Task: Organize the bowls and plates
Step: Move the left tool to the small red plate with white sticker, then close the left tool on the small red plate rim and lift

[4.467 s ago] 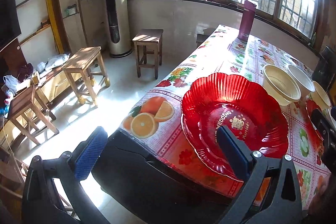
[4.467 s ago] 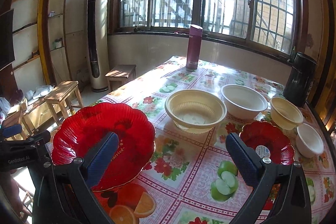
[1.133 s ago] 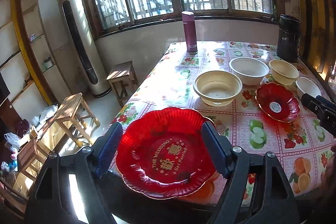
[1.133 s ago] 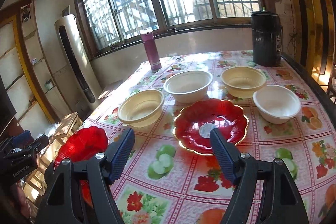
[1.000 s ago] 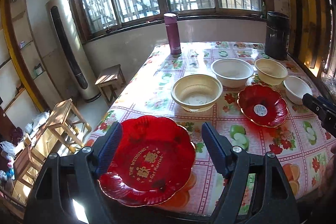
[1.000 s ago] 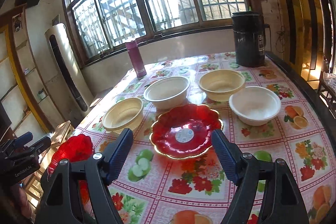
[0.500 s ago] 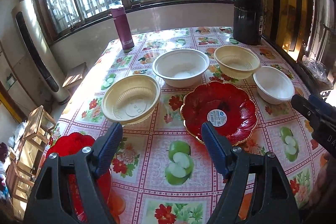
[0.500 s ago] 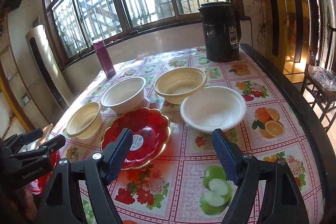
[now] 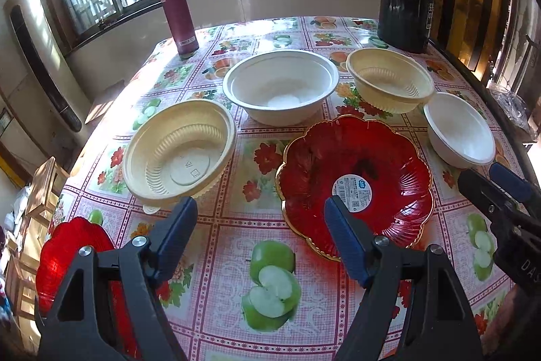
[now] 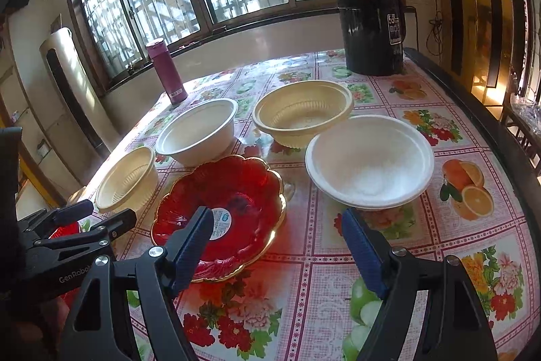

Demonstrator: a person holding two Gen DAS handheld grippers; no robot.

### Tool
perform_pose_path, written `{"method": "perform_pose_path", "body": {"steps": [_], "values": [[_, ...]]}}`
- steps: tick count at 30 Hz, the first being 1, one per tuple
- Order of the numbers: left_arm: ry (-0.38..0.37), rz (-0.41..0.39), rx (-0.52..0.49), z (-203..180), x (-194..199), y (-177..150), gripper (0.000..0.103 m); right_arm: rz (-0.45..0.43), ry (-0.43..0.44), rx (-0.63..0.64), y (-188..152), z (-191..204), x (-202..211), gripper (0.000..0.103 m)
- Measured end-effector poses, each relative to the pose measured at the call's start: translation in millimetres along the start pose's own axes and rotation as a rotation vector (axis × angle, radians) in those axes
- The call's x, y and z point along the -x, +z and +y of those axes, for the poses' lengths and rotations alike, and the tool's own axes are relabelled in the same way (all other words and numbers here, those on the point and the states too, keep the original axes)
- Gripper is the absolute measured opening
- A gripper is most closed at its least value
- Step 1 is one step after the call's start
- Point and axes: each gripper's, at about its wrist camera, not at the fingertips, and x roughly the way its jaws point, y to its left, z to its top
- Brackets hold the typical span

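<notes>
Counter [image 9: 219, 235] has a pink-and-white checked cloth printed with green apples, oranges and red flowers. Just ahead of the left gripper [image 9: 260, 225]: a ribbed red plate [image 9: 389, 164] with gold rim and white sticker. Two cream bowls [image 9: 179, 148], two white bowls [image 9: 280, 87], a maroon flask [image 9: 177, 16], a black kettle [image 9: 404, 2]. Gripper pads are blue.

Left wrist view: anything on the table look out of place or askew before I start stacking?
Yes: the cream bowl nearest the left gripper sits tilted, its near rim dipped toward the camera. The other bowls sit level. Nothing looks spilled or broken.
</notes>
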Motion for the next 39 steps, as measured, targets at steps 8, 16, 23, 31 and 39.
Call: {"method": "perform_pose_path", "body": {"steps": [8, 16, 23, 31, 39], "values": [[-0.029, 0.035, 0.007, -3, -23, 6, 0.078, -0.010, -0.045, 0.044, 3, 6, -9, 0.080], [-0.061, 0.089, 0.020, -6, -47, 7, 0.078, 0.019, -0.046, 0.036, 2, 3, -17, 0.080], [-0.086, 0.145, 0.044, -2, -66, 4, 0.078, 0.089, -0.044, 0.012, -2, -2, -35, 0.080], [-0.113, 0.195, 0.059, -6, -82, 1, 0.078, 0.170, -0.045, 0.048, -5, 10, -64, 0.080], [-0.137, 0.190, 0.049, -9, -81, 1, 0.078, 0.216, -0.022, 0.047, -8, 13, -80, 0.057]]}}
